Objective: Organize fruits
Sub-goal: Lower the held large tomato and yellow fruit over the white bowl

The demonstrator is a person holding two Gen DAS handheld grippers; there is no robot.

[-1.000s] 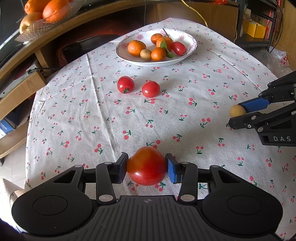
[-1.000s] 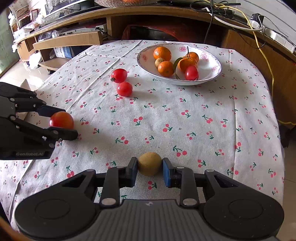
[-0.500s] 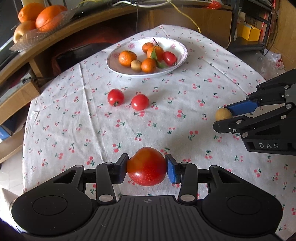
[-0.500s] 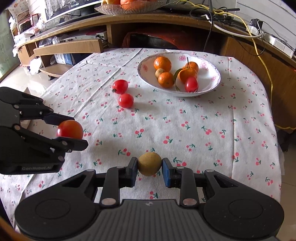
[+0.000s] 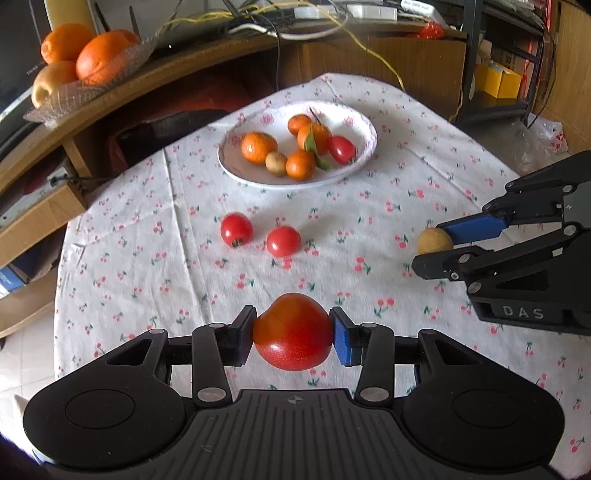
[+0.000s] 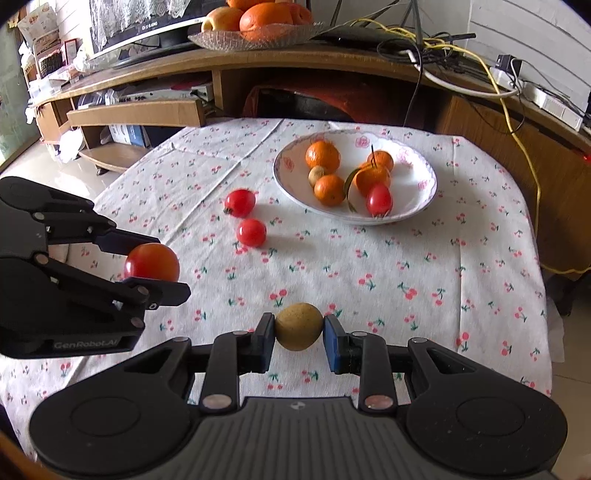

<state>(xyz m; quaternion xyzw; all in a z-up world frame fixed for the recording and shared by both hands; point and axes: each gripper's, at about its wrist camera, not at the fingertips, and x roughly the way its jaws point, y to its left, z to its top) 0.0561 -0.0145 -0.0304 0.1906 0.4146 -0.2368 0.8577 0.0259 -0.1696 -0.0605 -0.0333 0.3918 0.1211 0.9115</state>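
My left gripper [image 5: 293, 332] is shut on a large red tomato [image 5: 293, 330], held above the near part of the table; the same tomato [image 6: 152, 261] shows at the left of the right wrist view. A small tan round fruit [image 6: 299, 326] sits clamped in my right gripper [image 6: 299, 330], which is shut; this fruit [image 5: 434, 240] appears at the right of the left wrist view. Two small red tomatoes [image 5: 236, 229] [image 5: 283, 240] lie side by side on the cloth. Behind them a white plate [image 5: 364, 125] holds several oranges, a tan fruit and a red tomato.
A cherry-print cloth [image 6: 406, 266] covers the round table. Behind it runs a curved wooden shelf [image 6: 147, 62] with a glass dish of oranges [image 6: 258, 22], cables and a yellow cord [image 6: 517, 122]. The table edge drops off at right.
Both grippers have risen and drawn back with their fruit held, so the plate and two tomatoes sit farther away and lower in view. Nothing on the table has moved.
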